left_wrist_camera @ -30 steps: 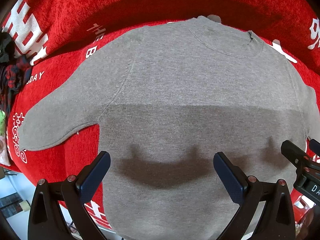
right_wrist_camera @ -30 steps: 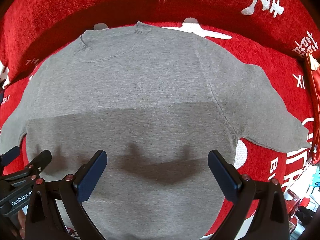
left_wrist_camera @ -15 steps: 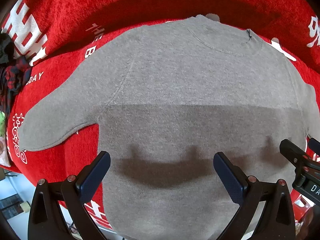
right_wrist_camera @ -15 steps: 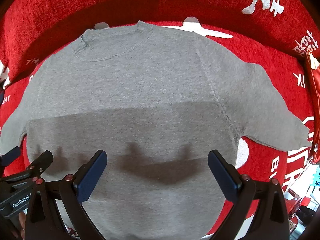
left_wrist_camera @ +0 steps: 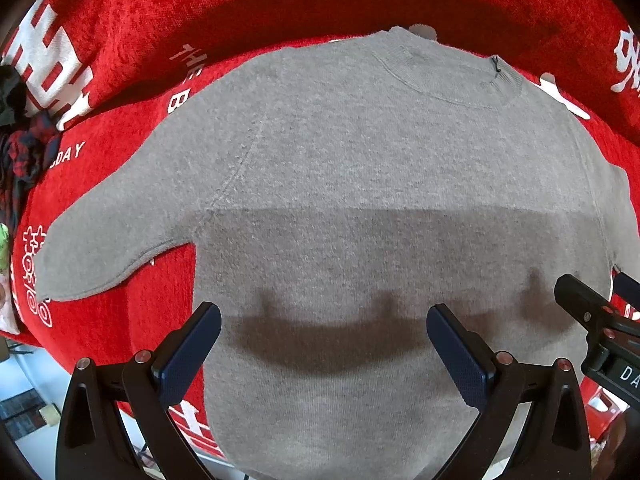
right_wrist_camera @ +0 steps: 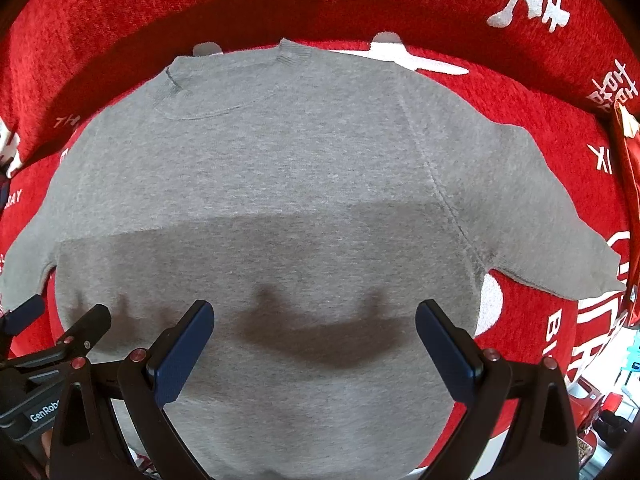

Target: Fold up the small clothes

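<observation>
Sweater (left_wrist_camera: 360, 184) spread flat on red blanket (left_wrist_camera: 280, 12), unfolded, left gripper (left_wrist_camera: 322, 344) and right gripper (right_wrist_camera: 314, 340) above its hem, jaws spread, empty; next, pinching a sleeve.

Red plush cover (left_wrist_camera: 132, 32) with white printed characters and Latin lettering fills most of both views; it rises as a backrest-like band across the top of frame, with a dark shadowed crease below it. Hard-edged shadow band crosses mid-frame, light strong above it. Dark plaid cloth (left_wrist_camera: 24, 156) bunched at left edge, left wrist view. Pale floor (left_wrist_camera: 24, 376) at lower left. Cluttered small items, lower right of right wrist view, unclear.
</observation>
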`<state>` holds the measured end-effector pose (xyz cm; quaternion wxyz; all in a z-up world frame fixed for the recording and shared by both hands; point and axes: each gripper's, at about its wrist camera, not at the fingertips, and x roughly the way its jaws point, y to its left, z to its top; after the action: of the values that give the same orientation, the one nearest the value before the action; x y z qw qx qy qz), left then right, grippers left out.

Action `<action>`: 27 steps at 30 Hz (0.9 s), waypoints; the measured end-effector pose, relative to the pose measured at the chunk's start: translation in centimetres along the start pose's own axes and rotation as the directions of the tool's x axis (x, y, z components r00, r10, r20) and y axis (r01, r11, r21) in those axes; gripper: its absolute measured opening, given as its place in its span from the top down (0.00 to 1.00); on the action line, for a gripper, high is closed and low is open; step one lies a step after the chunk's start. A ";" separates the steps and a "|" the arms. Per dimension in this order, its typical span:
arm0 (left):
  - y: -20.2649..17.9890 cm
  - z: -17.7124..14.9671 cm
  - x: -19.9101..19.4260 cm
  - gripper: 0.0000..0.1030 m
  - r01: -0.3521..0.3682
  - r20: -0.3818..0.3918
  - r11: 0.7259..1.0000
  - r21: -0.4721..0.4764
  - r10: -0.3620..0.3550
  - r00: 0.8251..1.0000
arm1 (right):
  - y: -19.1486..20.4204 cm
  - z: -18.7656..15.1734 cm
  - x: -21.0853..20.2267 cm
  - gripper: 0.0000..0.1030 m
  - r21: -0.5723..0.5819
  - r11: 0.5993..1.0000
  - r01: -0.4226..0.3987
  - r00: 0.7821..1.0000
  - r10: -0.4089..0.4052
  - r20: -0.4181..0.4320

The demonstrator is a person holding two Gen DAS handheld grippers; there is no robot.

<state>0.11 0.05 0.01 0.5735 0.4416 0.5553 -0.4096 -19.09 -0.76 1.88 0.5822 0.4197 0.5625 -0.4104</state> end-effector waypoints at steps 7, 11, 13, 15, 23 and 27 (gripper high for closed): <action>0.0 0.0 0.0 0.00 0.006 -0.009 1.000 -0.006 -0.006 1.000 | 0.1 0.1 0.0 0.02 0.000 1.000 0.004 1.000 -0.004 -0.003; 0.2 0.1 0.0 0.00 -0.001 -0.002 1.000 -0.015 0.001 1.000 | 0.1 0.0 0.1 0.02 -0.003 1.000 0.009 1.000 -0.009 -0.003; 0.2 0.1 0.0 0.00 -0.003 0.002 1.000 -0.015 0.003 1.000 | 0.1 -0.1 0.1 0.02 -0.002 1.000 0.009 1.000 -0.009 -0.007; 0.3 0.1 0.0 0.00 -0.008 0.007 1.000 -0.012 0.008 1.000 | 0.2 0.0 0.2 0.02 -0.001 1.000 0.009 1.000 -0.009 -0.009; 1.0 -0.1 -0.1 0.00 0.011 0.021 1.000 -0.027 -0.011 1.000 | 0.3 -0.3 0.0 0.02 -0.002 1.000 0.001 1.000 -0.001 -0.004; 1.4 0.0 -0.2 0.00 0.008 0.029 1.000 -0.027 -0.007 1.000 | 0.4 -0.6 0.1 0.02 0.002 1.000 0.003 1.000 -0.003 -0.007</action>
<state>1.42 0.41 0.25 0.5858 0.4256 0.5542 -0.4106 -18.90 -0.11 1.78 0.5794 0.4209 0.5647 -0.4102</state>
